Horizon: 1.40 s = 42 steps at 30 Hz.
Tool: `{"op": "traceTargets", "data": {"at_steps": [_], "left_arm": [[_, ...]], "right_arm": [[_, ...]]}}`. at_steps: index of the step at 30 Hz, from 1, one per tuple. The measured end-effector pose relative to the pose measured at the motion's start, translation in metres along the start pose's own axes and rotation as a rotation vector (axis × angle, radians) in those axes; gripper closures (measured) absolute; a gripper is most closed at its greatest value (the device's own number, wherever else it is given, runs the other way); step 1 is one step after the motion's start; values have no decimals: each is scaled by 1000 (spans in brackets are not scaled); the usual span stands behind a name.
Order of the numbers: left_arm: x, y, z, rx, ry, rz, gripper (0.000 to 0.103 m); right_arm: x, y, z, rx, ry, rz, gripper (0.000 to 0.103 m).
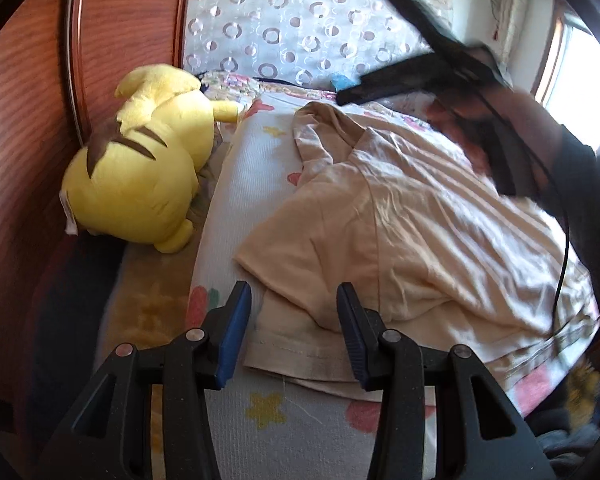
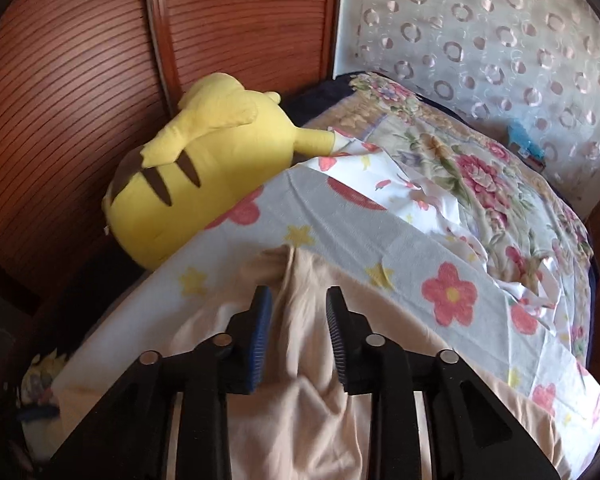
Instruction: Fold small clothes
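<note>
A: Where is the shirt [image 1: 400, 216] now?

B: It lies rumpled on the flowered sheet [image 2: 440, 248] on the bed, its hem at the near edge and a sleeve bunched at the far end. A yellow plush [image 1: 140, 160] sits to the left, clear of the cloth.

A: And your grippers?

B: My left gripper [image 1: 294, 332] is released, its jaws apart over the near hem with nothing pinched. My right gripper [image 2: 298, 340] is also released: a ridge of the shirt runs up between the jaws, but the pads stand off it on both sides. From the left wrist view that gripper shows as a dark blur above the far right of the shirt.

A: So what makes this step go well?

B: I judge the shirt needs flattening before any fold. I'd take the hem with the left gripper, near its corner, and catch only one layer. The right one should grip the ridge low and firmly, then both pull apart gently so the creases leave. Pulling too hard may drag the sheet along.
</note>
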<state>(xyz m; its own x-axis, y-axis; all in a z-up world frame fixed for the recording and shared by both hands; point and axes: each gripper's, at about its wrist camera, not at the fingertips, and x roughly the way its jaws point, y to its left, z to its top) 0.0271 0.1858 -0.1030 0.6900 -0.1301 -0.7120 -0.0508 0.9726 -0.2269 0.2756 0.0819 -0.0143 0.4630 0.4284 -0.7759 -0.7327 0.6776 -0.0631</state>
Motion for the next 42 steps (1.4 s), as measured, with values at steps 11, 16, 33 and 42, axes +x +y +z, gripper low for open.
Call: {"op": "traceTargets", "data": {"at_steps": [11,16,33,42], "left_arm": [[15,-18,12,63,42,47,58],[20,-29,17,119,72,18,96],[-18,-279,95,452,-91,-376,98],[-29,-369,78,564,-2,-552,78]], "right_arm": [[-134,-39,-129,14,-161,-92,67],[-184,-67,-213,94,-195,-166,67],[-311,-106,-399,426,-279,-336,67],[-313,-96,-419,472,-313,-344,67]]}}
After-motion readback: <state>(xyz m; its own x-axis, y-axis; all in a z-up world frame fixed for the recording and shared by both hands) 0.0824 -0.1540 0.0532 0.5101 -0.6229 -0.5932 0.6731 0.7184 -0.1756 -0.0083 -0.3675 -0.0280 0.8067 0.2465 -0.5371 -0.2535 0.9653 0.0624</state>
